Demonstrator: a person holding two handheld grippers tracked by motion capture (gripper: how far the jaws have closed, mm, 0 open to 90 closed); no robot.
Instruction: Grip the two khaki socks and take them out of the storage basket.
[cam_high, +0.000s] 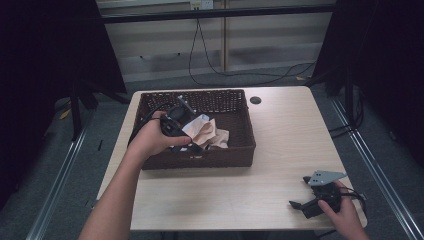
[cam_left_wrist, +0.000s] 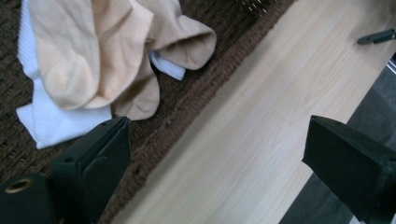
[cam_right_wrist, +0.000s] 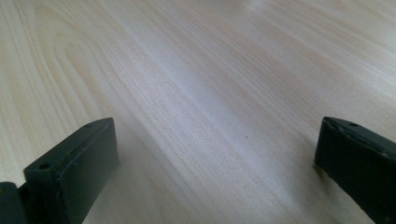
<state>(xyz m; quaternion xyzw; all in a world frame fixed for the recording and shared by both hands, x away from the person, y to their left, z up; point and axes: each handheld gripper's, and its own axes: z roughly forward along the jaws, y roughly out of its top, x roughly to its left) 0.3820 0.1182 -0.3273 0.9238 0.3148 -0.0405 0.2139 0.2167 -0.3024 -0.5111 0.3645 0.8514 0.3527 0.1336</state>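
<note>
A brown wicker basket stands on the left half of the light wooden table. Inside it lie crumpled beige socks on top of a white sock. My left gripper hangs over the basket's near left part, just beside the socks. In the left gripper view the gripper is open and holds nothing, with the beige socks and white sock ahead to the left and the basket rim below. My right gripper rests near the table's front right corner, open over bare wood.
A round cable hole sits in the table behind the basket's right corner. Black cables trail on the floor beyond the far edge. Dark curtains flank both sides. Bare tabletop stretches between the basket and the right gripper's tip.
</note>
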